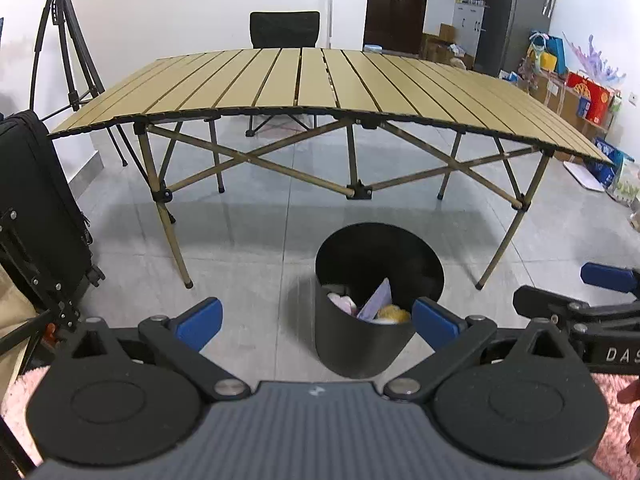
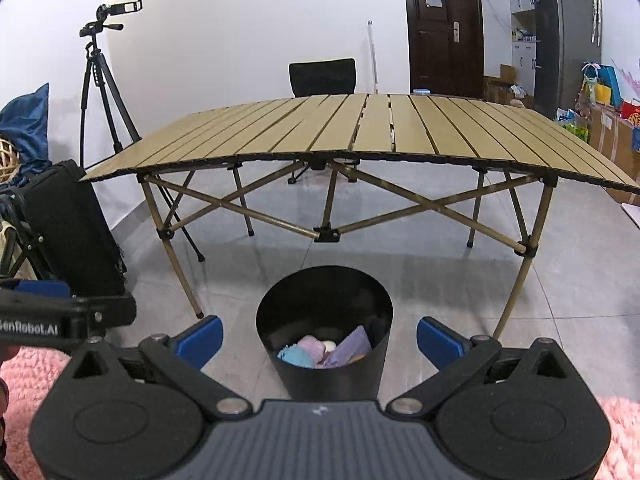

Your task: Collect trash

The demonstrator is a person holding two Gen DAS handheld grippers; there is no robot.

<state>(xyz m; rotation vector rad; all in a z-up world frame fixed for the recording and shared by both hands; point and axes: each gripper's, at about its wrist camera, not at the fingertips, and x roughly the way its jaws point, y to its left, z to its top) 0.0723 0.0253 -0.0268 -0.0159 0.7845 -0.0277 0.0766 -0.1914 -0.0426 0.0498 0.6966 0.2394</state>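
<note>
A black round bin [image 1: 362,352] stands on the grey tiled floor in front of the folding table; it also shows in the right wrist view [image 2: 332,380]. Inside lie several pieces of trash: a purple sheet [image 1: 376,300], a yellow lump [image 1: 394,314], a pink wad [image 1: 344,304]; the right wrist view shows a blue piece [image 2: 296,357] and the purple sheet [image 2: 350,346]. My left gripper [image 1: 318,322] is open and empty, above and before the bin. My right gripper [image 2: 320,340] is open and empty, the bin between its blue fingers. The right gripper's fingers [image 1: 608,278] show at the left view's right edge.
A tan slatted folding table [image 1: 320,80] with crossed legs stands behind the bin. A black suitcase [image 1: 36,208] is at the left, a tripod [image 1: 64,48] behind it, a black chair [image 1: 285,29] beyond the table. Boxes and bags [image 1: 580,92] line the right wall.
</note>
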